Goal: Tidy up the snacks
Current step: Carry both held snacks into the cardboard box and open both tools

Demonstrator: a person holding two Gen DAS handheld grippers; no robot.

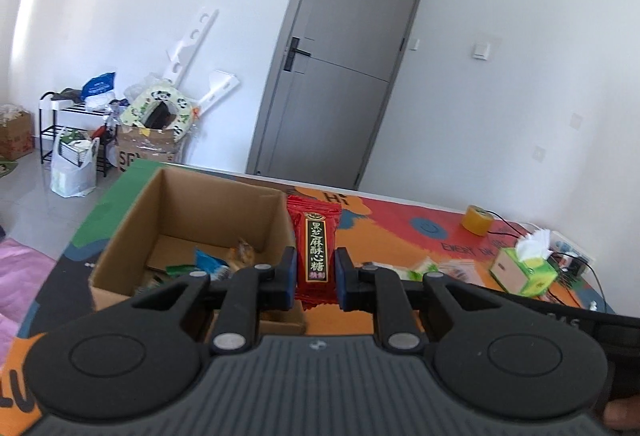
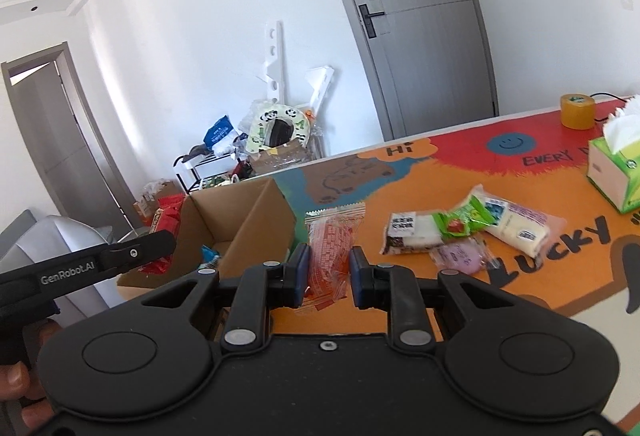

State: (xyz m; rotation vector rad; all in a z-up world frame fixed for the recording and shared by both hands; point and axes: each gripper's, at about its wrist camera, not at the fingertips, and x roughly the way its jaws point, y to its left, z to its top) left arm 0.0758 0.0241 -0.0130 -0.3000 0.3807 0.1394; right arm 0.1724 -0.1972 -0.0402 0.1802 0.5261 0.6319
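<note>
Snacks are split three ways right now: one in each gripper, a few loose on the table, and some already in the cardboard box (image 1: pixel 188 220) that sits at the table's left edge.

Left gripper (image 1: pixel 316 276) is pinching a red candy packet (image 1: pixel 315 232) upright by its lower half, just beside the box's right wall, not over the opening yet. Right gripper (image 2: pixel 330 272) is clamped on a clear packet with orange-red stuff inside (image 2: pixel 334 236), near the box's front corner too.

Handling-wise I'd guess these are all super light and crinkly — thin plastic wrap that's a bit slick and bends if you grab only the sealed end. Taking them across the middle of the body, like both grippers do here, looks like the safest hold. The contents probably crush if squeezed hard, so go gentle.

Count as far as I can tell:
- 2 packets held, one per gripper
- 4 loose in a pile mid-table: two white packets (image 2: pixel 516 224), a green one (image 2: pixel 460 218) and a pinkish-purple one (image 2: pixel 460 256)
- at least 3 wrappers in the box — hard to tell, it's a jumble

Also one tissue box (image 1: pixel 524 270) and one roll of yellow tape (image 1: pixel 477 220) toward the far right corner of the table (image 2: pixel 560 288).
</note>
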